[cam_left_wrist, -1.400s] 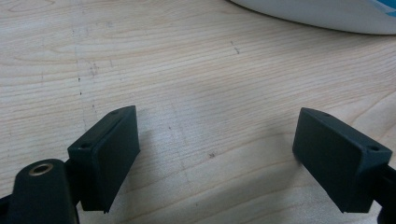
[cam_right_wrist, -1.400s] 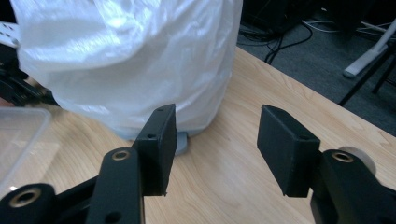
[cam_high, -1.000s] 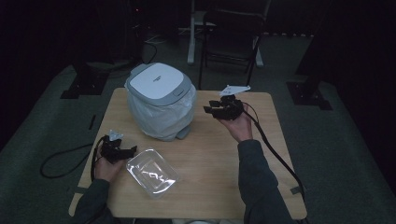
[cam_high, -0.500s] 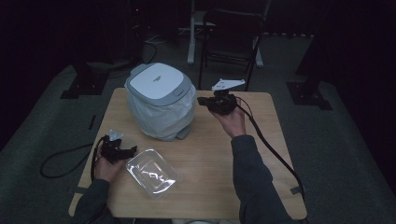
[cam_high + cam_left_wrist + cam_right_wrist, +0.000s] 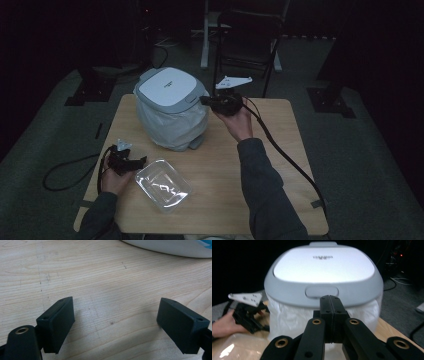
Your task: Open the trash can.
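Raised toward the bin's lid (image 5: 166, 88), right hand-held gripper (image 5: 206, 100) is clamped empty above the wooden table (image 5: 280, 150).

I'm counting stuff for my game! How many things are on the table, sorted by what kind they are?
White and grey bins with a lid and plastic liner: 1
Clear plastic containers: 1
Black tongs held in hands: 2, the left tongs and the right tongs
Total: 4
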